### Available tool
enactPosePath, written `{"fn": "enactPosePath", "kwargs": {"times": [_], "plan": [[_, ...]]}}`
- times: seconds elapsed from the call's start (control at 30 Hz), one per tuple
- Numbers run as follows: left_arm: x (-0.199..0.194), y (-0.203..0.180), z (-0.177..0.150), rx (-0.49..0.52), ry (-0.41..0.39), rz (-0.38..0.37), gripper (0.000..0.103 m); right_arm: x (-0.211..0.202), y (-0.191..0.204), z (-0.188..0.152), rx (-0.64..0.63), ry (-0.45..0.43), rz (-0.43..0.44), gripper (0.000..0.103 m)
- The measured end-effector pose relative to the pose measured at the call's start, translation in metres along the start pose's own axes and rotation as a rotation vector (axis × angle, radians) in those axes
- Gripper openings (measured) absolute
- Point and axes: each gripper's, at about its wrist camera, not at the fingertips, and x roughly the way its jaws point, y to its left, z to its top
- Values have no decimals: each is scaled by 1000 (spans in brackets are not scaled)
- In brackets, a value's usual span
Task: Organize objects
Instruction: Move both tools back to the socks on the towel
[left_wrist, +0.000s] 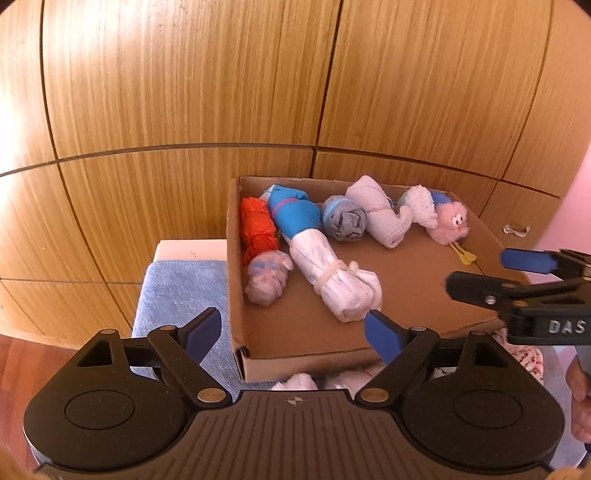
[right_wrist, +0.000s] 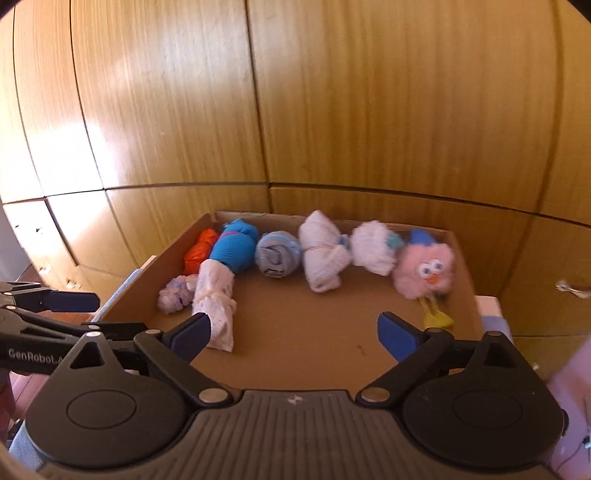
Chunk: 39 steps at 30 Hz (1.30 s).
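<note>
"DAS" was read in raised letters on the right gripper in the left wrist view; "GenRobot.A", cut off, was read on the left gripper in the right wrist view.

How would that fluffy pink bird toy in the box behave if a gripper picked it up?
The pink bird toy looks plush, so it would probably squash between the pads and feel light. Its round body might roll when nudged, though its dangling yellow feet would likely flop.

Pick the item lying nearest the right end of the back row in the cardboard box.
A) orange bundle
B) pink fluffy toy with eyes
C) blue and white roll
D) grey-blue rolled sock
B: the pink fluffy toy ends the row at the cardboard box's right wall.
</note>
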Motion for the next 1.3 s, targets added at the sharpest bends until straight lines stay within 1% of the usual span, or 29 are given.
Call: {"fn": "enactPosePath", "kwargs": {"times": [0.03, 0.13, 0.2, 0.3, 0.37, 0.5, 0.6, 0.67, 0.8, 0.87, 1.07, 1.2, 1.3], "plan": [[-2, -1, -1, 1, -1, -1, 89, -2, 5, -4, 10, -11, -5, 102], [-6, -5, -4, 12, -7, 3, 89, -16, 2, -15, 33, -37, -32, 102], [-11, -5, -8, 18, -17, 14, 89, -26, 8, -27, 44, -60, -48, 102], [-17, -5, -16, 25, -41, 29, 89, -44, -1, -39, 63, -93, -73, 102], [-20, -4, -23, 23, -53, 34, 89, -51, -4, -45, 71, -119, -71, 102], [-28, -3, -40, 21, -77, 31, 89, -71, -11, -70, 104, -157, -42, 103], [-34, -3, -55, 18, -103, 25, 89, -80, -8, -83, 84, -167, -71, 103], [-37, -3, -64, 20, -115, 27, 89, -86, -4, -93, 57, -176, -66, 103], [-37, -1, -80, 8, -110, 29, 90, -93, 1, -108, 52, -196, -69, 103], [-33, 1, -84, -7, -93, 28, 92, -94, 2, -114, 60, -211, -78, 103], [-20, -6, -82, 3, -91, 34, 92, -76, -8, -116, 48, -154, -121, 103], [-7, -11, -78, 17, -76, 36, 93, -63, -16, -114, 4, -126, -121, 102], [2, -13, -76, 22, -65, 36, 93, -55, -22, -115, -29, -101, -100, 102]]}}
